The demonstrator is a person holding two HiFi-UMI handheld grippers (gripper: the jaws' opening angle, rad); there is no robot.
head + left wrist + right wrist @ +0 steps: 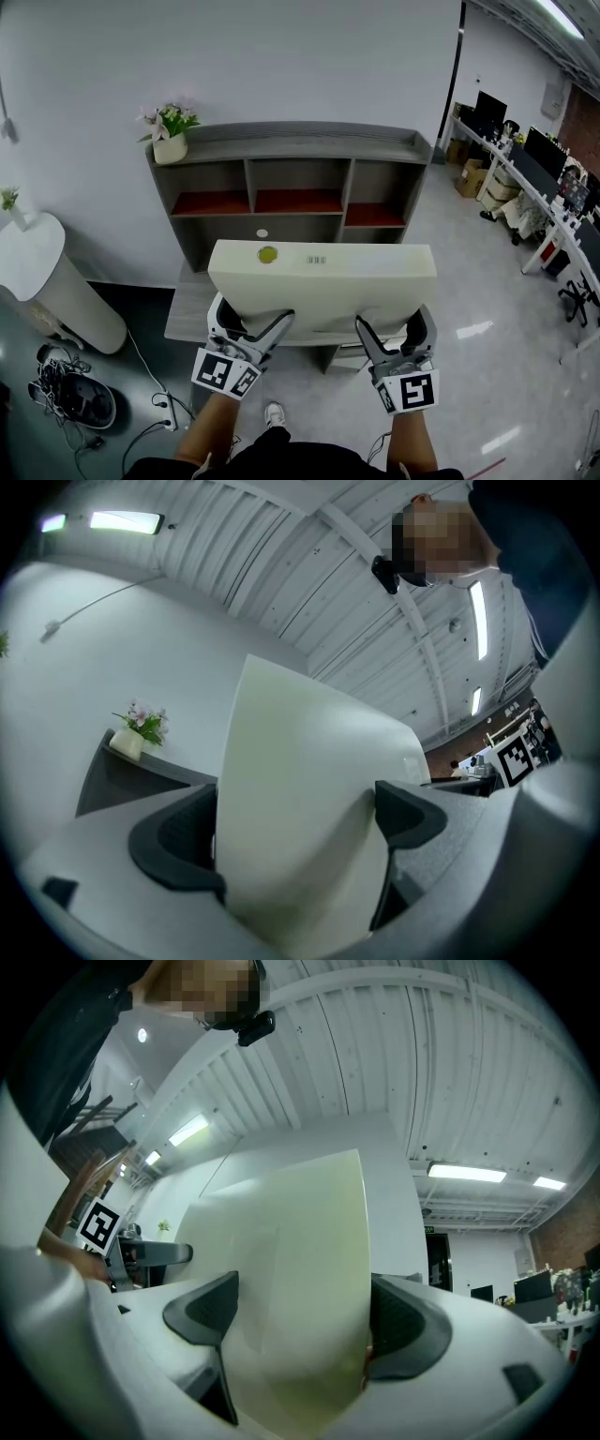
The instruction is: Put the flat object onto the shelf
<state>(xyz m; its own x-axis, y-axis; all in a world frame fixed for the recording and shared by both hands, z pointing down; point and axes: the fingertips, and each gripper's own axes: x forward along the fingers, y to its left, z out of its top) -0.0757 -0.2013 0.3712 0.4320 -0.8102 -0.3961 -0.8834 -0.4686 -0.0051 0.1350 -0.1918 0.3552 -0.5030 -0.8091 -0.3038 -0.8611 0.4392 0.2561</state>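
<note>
The flat object, a pale cream board with a round yellow sticker and a small barcode label near its far edge, is in the air in front of us. We hold it by its near edge, and it hides the lower middle of the grey shelf beyond it; it rests on no surface that we can see. Our left gripper is clamped on the near left part and our right gripper on the near right; in each gripper view the board fills the gap between the pads. We judge this to be the carry, with the board lifted but not yet placed. The shelf's top is bare except for a flower pot at its left end. Next we would move the board forward, level between both grippers, and set it down clear of the pot before letting go.
</note>
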